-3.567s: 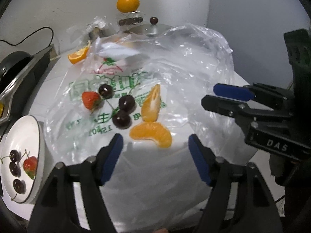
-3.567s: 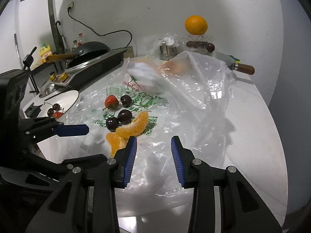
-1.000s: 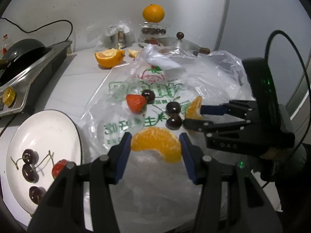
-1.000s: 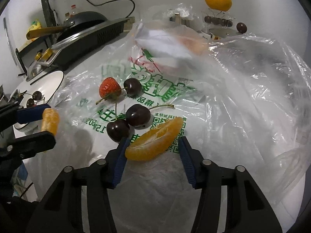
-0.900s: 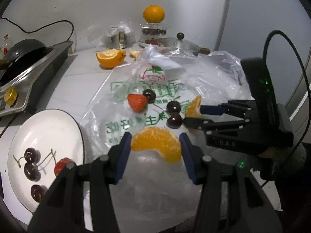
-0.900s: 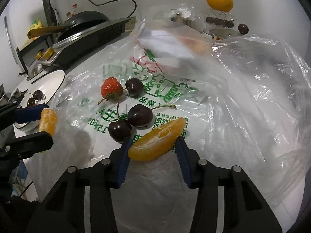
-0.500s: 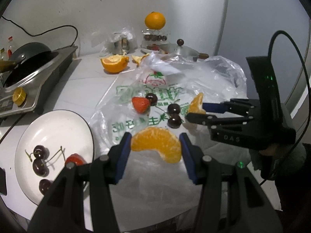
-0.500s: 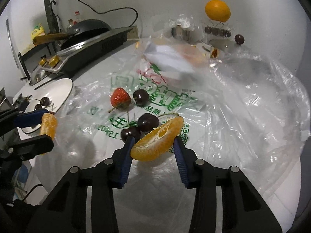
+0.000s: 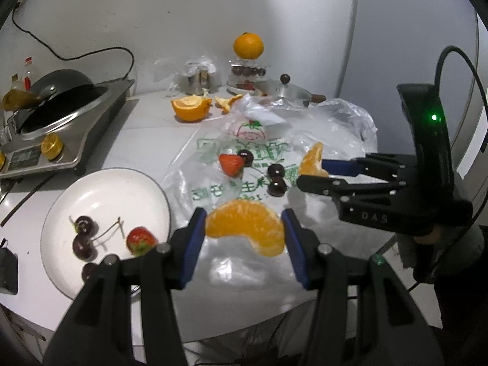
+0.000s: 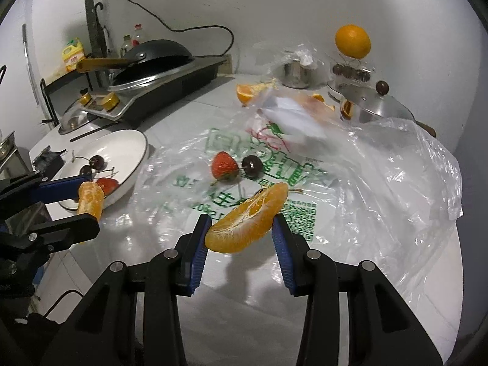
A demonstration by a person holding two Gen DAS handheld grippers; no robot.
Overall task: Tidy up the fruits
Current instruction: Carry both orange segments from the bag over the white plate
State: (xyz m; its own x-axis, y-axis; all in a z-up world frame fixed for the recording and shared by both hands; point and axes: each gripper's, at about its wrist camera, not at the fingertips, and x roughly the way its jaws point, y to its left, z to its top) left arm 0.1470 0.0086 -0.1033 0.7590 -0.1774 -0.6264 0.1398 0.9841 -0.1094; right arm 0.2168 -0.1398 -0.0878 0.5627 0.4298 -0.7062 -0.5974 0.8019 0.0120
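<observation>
My left gripper [image 9: 244, 231] is shut on an orange segment [image 9: 247, 225], held above the plastic bag's near edge. To its left sits a white plate [image 9: 100, 192] with cherries [image 9: 82, 238] and a strawberry [image 9: 138, 239]. My right gripper [image 10: 239, 231] is shut on a second orange segment [image 10: 247, 219], lifted clear of the bag. The left wrist view shows that same gripper [image 9: 311, 170] at the right with its segment [image 9: 312, 160]. A strawberry [image 9: 230, 163] and three cherries [image 9: 276, 180] still lie on the clear plastic bag [image 10: 350, 183].
An induction cooker with a black pan [image 9: 58, 106] stands at the back left. A halved orange [image 9: 190, 108] and peel lie near the wall. A whole orange [image 9: 248, 45] tops a glass stand beside a steel pot lid [image 9: 286, 90]. The table edge runs close below both grippers.
Both grippers have risen and pulled back from the bag, each carrying its orange segment. The right jaws tightened onto their segment. The plate now shows more fully in both views.
</observation>
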